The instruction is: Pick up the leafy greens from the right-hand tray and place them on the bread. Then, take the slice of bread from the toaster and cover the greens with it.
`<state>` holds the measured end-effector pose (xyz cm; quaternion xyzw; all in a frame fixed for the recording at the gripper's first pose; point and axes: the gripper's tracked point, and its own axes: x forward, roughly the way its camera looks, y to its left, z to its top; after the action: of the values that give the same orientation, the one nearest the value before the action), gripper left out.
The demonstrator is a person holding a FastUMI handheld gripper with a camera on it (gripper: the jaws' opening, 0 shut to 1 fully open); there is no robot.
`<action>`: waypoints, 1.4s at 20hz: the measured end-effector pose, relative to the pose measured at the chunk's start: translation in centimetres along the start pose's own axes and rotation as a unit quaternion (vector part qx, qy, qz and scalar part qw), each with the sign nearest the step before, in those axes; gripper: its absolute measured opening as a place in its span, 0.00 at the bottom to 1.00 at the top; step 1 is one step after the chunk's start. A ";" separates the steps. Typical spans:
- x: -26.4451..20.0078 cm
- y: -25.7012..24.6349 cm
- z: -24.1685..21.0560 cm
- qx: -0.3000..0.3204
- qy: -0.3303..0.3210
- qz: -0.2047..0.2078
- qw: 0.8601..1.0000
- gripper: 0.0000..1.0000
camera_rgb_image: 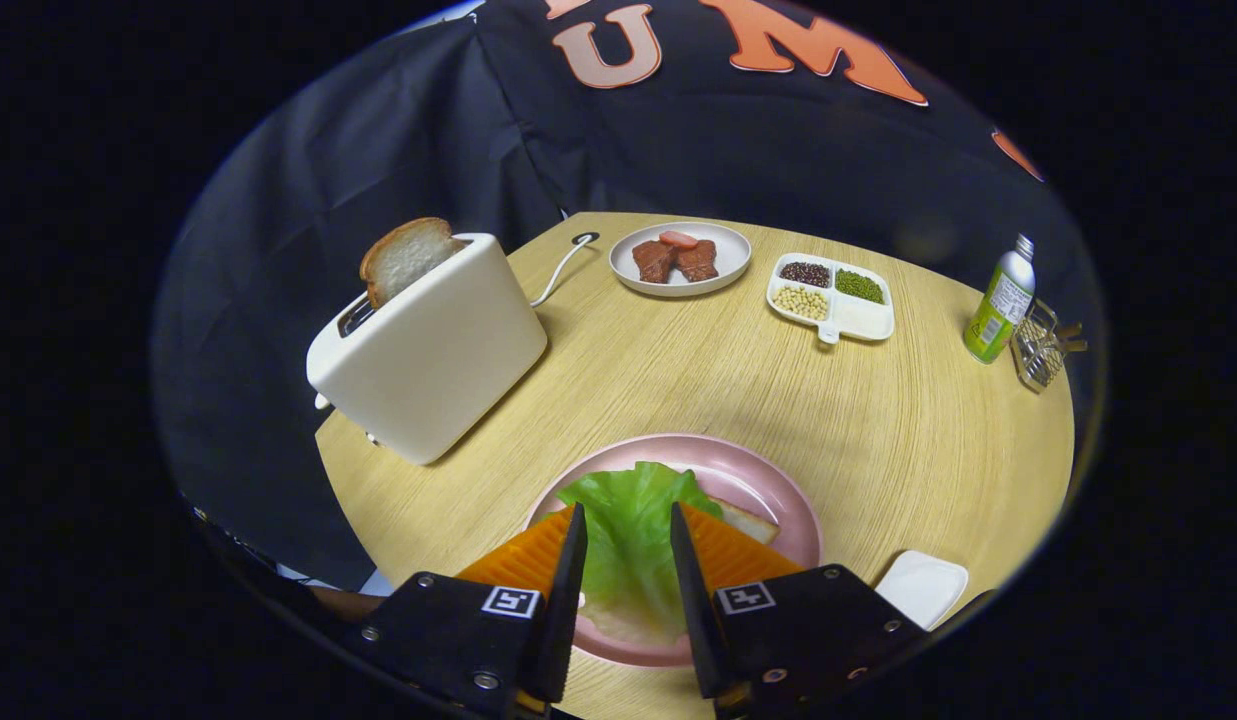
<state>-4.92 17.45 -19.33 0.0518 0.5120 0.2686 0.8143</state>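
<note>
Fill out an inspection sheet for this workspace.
Surface: round wooden table.
Job's things: leafy greens lie on bread on pink plate; bread slice stands in toaster; white tray beside the plate.
Clutter: meat plate, divided bean dish, bottle, wire rack.
Grippers: hand-held gripper open, fingers either side of the greens.
Cables: toaster cord.
Surroundings: black cloth wall.
</note>
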 end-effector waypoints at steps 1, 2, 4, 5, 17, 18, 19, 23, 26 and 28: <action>-0.1 0.3 0.5 0.009 -0.003 0.003 1.000 0.51; -0.3 0.6 1.3 0.020 -0.010 0.006 1.000 0.56; -0.8 1.0 2.8 0.046 -0.022 0.007 0.999 0.61; -1.0 1.4 3.3 0.057 -0.020 0.012 0.998 0.65; -2.7 8.2 13.2 0.025 -0.054 0.026 0.998 0.94; -2.7 9.1 14.1 0.022 -0.055 0.033 0.998 0.96; -2.5 10.1 14.8 0.020 -0.057 0.038 0.997 0.96; -1.1 12.6 16.5 0.000 -0.042 0.037 0.998 0.96; -0.1 15.2 17.5 -0.010 -0.027 0.052 0.998 0.96; 0.8 16.0 18.0 -0.026 -0.019 0.040 0.999 0.96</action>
<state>4.76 34.86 -5.77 0.0563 0.4870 0.3130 0.8134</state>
